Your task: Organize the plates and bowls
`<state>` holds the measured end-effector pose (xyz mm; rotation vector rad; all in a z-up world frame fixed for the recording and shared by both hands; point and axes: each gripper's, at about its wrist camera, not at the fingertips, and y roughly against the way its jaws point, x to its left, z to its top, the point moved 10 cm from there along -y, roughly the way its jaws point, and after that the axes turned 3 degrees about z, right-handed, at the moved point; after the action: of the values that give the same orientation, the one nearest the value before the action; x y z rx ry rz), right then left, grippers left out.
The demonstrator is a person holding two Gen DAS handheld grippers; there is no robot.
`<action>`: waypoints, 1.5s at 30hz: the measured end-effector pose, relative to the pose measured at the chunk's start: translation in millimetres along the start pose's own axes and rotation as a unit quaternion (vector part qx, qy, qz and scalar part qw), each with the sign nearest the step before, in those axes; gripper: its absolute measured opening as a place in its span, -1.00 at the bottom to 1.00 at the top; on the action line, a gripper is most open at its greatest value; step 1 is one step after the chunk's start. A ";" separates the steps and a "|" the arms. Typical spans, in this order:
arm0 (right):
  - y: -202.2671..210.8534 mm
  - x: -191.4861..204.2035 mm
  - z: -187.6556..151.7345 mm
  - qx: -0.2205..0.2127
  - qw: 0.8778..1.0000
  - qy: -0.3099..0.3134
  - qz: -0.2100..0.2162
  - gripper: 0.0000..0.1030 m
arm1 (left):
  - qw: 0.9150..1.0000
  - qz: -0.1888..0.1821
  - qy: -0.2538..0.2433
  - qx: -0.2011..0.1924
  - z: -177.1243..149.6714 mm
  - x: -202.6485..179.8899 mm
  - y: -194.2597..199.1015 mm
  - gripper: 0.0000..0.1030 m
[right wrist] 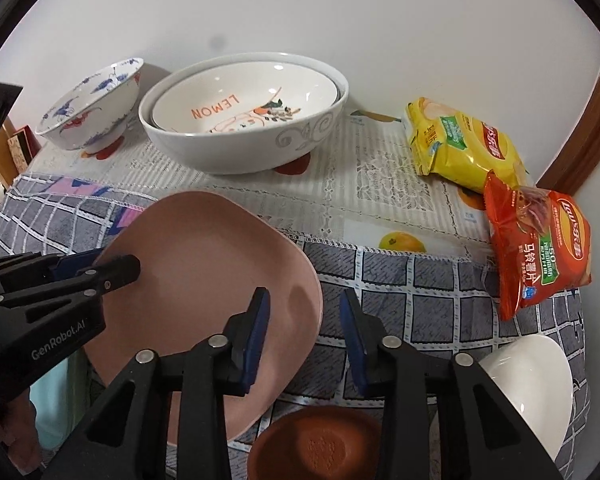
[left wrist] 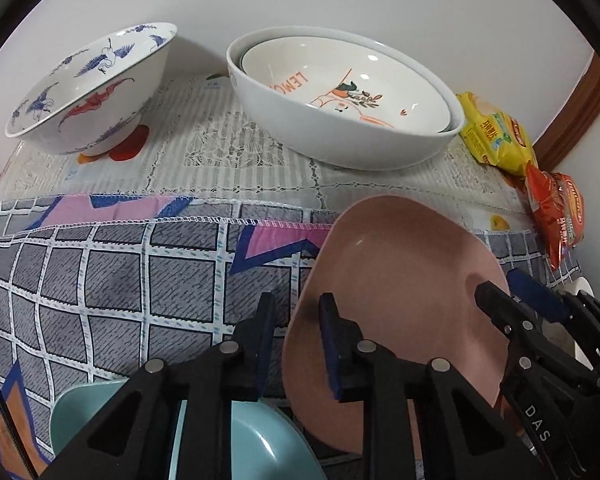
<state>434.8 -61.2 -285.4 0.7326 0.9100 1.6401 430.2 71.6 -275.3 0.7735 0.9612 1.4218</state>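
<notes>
A pink square plate [left wrist: 392,280] [right wrist: 220,264] is tilted above the checked cloth. My left gripper [left wrist: 294,336] straddles its left edge, jaws around the rim with a gap showing. My right gripper [right wrist: 304,324] straddles its right edge the same way; it shows at the right of the left wrist view [left wrist: 516,292]. A teal plate [left wrist: 256,436] lies below the left gripper. A large white bowl [right wrist: 236,136] holds a "LEMON" bowl [right wrist: 244,100]. A blue-and-red patterned bowl [right wrist: 88,112] stands at the back left.
A brown dish [right wrist: 320,444] and a white bowl [right wrist: 528,380] sit near the front right. Yellow [right wrist: 464,144] and orange [right wrist: 540,248] snack bags lie at the right. A white wall stands behind the table.
</notes>
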 end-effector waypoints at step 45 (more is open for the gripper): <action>154.8 17.0 -12.0 -0.084 0.985 -0.112 0.098 -0.91 | 0.995 -0.007 0.017 -0.100 -35.2 10.3 180.3 -0.79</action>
<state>343.2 -68.3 -159.1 0.8910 0.5463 1.7403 317.7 84.0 -130.2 0.5949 0.8342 1.4969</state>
